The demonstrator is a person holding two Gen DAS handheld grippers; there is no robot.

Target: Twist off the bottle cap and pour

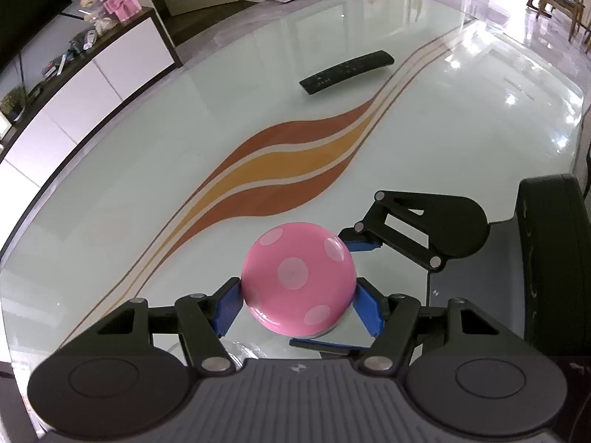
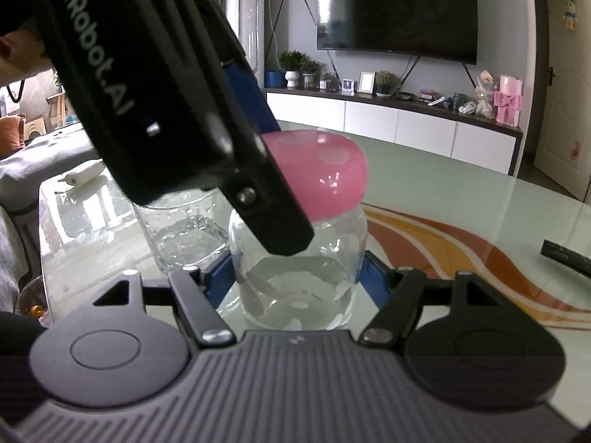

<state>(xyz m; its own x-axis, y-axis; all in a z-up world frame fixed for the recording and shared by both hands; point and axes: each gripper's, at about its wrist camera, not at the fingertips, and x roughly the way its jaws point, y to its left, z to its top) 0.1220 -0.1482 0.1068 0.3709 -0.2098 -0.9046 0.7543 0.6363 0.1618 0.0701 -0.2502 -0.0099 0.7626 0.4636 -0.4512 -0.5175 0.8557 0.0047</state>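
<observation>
- Cap [image 1: 297, 283]: pink dome with pale polka dots, seated on top of a clear glass bottle [image 2: 299, 273] that stands upright on the glass table [image 1: 147, 184]
- Left gripper [image 1: 297, 304] comes down from above; its blue pads [image 1: 229, 306] press against opposite sides of the cap, so it is clamped on the cap
- Right gripper [image 2: 295, 280] sits low at table level, its blue fingers [image 2: 218, 284] against both sides of the bottle's body, closed around the glass
- In the right wrist view the left gripper's black body crosses the upper left and hides part of the cap and bottle
- A little clear liquid lies in the bottom of the bottle
- Drinking glass [image 2: 184, 225], clear and upright, stands just beside the bottle on its left in the right wrist view
- Remote control [image 1: 346, 72], black, lies flat on the table well beyond the bottle
- Table top is pale green glass with an orange and brown wave pattern [image 1: 288, 158]
- TV cabinet [image 2: 395, 118] stands beyond the table with a television [image 2: 395, 11] on the wall above it
</observation>
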